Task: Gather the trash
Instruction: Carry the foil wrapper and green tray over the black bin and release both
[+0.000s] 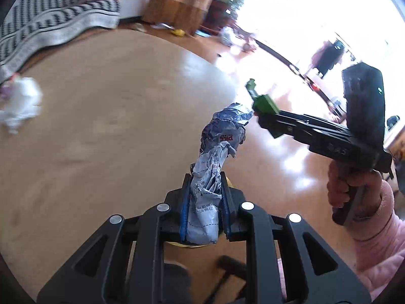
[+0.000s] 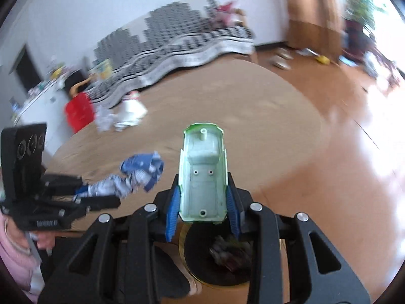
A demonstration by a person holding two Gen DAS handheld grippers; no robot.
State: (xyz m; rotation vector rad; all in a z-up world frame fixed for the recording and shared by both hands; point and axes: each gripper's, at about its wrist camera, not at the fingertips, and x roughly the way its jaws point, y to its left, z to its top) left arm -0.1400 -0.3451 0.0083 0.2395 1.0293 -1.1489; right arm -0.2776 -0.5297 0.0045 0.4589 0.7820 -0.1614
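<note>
**Both hands loaded over the bin**

Crumpled wrapper [image 1: 215,167] sits clamped in my left gripper [image 1: 205,197], center bottom; my right gripper [image 1: 263,111] shows at right.

Right view: my fingers pinch a green plastic shell [image 2: 202,174], held above the dark bin [image 2: 215,261] at the bottom edge, unseen clearly from the left.

Each wrist camera looks forward along its own fingers, close above the round table [image 1: 101,126]. Both views share the tabletop, the striped sofa [image 2: 177,38] and each other's gripper.
</note>
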